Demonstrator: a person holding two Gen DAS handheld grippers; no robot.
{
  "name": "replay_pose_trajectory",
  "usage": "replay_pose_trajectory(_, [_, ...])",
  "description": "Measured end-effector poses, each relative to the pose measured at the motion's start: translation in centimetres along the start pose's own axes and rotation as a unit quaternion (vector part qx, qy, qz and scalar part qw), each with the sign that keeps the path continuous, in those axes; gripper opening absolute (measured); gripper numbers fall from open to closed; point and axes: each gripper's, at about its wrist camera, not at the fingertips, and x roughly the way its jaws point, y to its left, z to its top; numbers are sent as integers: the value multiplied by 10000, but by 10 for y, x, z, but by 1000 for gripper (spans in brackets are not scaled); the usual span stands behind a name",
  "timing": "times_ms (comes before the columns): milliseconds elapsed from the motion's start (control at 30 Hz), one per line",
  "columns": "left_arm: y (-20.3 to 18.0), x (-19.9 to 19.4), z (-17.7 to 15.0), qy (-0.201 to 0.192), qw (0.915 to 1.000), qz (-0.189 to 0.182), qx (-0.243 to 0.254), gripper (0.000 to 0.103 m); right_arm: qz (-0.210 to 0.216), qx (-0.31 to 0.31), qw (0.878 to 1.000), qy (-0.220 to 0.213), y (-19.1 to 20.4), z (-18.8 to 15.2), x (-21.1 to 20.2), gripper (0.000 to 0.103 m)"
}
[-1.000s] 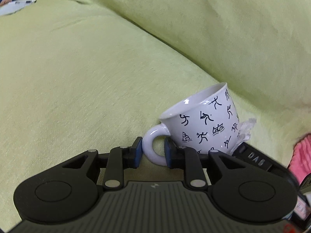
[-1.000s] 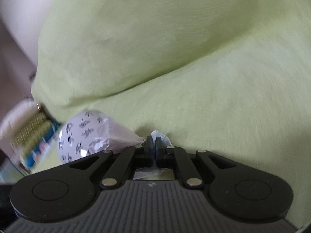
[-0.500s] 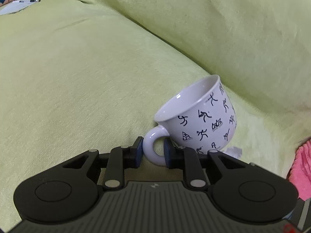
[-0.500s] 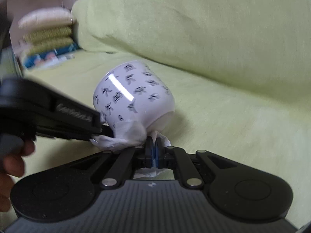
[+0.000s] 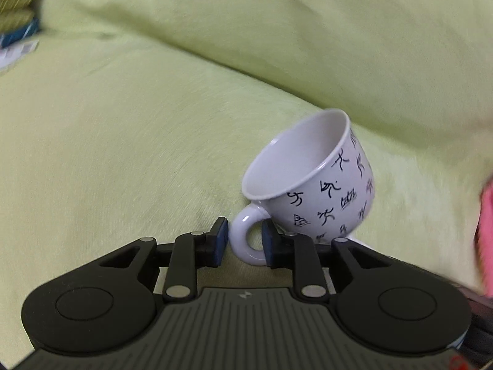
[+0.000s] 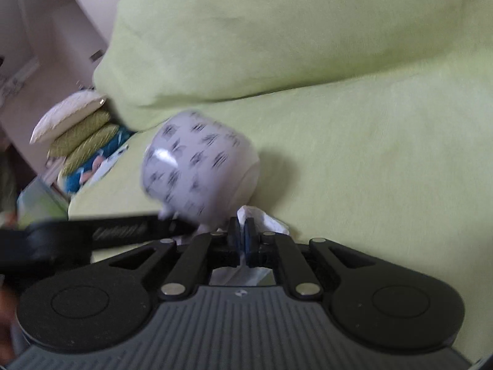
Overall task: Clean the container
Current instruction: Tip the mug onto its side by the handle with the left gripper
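Observation:
A white cup point(image 5: 311, 185) printed with small black figures hangs tilted above a green sofa, its mouth turned up and left. My left gripper point(image 5: 245, 240) is shut on the cup's ring handle point(image 5: 243, 237), one blue pad on each side. In the right wrist view the same cup point(image 6: 197, 166) is blurred and shows its outer wall and base. My right gripper point(image 6: 242, 231) is shut on a crumpled white tissue point(image 6: 265, 219), just below and to the right of the cup's base. The left gripper's black body point(image 6: 92, 237) crosses the lower left of that view.
The green sofa seat point(image 5: 107, 154) and its back cushion point(image 5: 308, 30) fill both views. Stacked pillows point(image 6: 77, 129) and papers lie at the sofa's far end. A pink cloth point(image 5: 486, 225) shows at the right edge of the left wrist view.
The cup has tipped further, so its inside now faces the left wrist camera. The right gripper and tissue have swung around the cup's base, and the tissue has left the left wrist view.

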Motion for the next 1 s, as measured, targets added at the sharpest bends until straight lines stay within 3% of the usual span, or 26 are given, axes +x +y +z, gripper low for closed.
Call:
replay_pose_trajectory(167, [-12, -23, -6, -55, 9987, -7, 509, 52, -246, 178, 9990, -332, -31, -6, -47, 4])
replay_pose_trajectory(233, [-14, -34, -7, -20, 9980, -269, 573, 61, -301, 262, 9975, -591, -49, -8, -60, 4])
replay_pose_trajectory(333, [-20, -68, -14, -28, 9965, -592, 591, 65, -363, 827, 9932, -732, -79, -2, -69, 4])
replay_pose_trajectory(400, [-34, -84, -5, -220, 9965, -593, 541, 70, -206, 1162, 9892, -864, -93, 2, -76, 4])
replay_pose_trajectory(533, [-76, -91, 20, -503, 9919, -944, 682, 71, -316, 1251, 9858, -1072, -109, 5, -91, 4])
replay_pose_trajectory(600, [-100, -69, 30, -344, 9919, -651, 1033, 71, -264, 1552, 9806, -1170, -120, 4, -98, 4])
replay_pose_trajectory(700, [-123, -30, 37, 139, 9886, 5, 1502, 58, -200, 1846, 9745, -1256, -131, 2, -103, 5])
replay_pose_trajectory(733, [-125, -23, 35, 272, 9868, 84, 1592, 46, -182, 1893, 9738, -1247, -131, 3, -101, 5])
replay_pose_trajectory(767, [-126, -17, 32, 371, 9854, 91, 1658, 25, -152, 1944, 9730, -1236, -132, 2, -99, 5])
replay_pose_trajectory(833, [-125, -15, 24, 476, 9819, -132, 1830, 9, -42, 2029, 9715, -1222, -131, 3, -95, 5])
replay_pose_trajectory(900, [-125, -19, 16, 418, 9703, -276, 2365, 7, 8, 2063, 9708, -1221, -129, 3, -92, 5])
replay_pose_trajectory(1000, [-119, -37, 0, 434, 9415, -504, 3302, 7, 49, 2073, 9711, -1184, -128, 2, -93, 5])
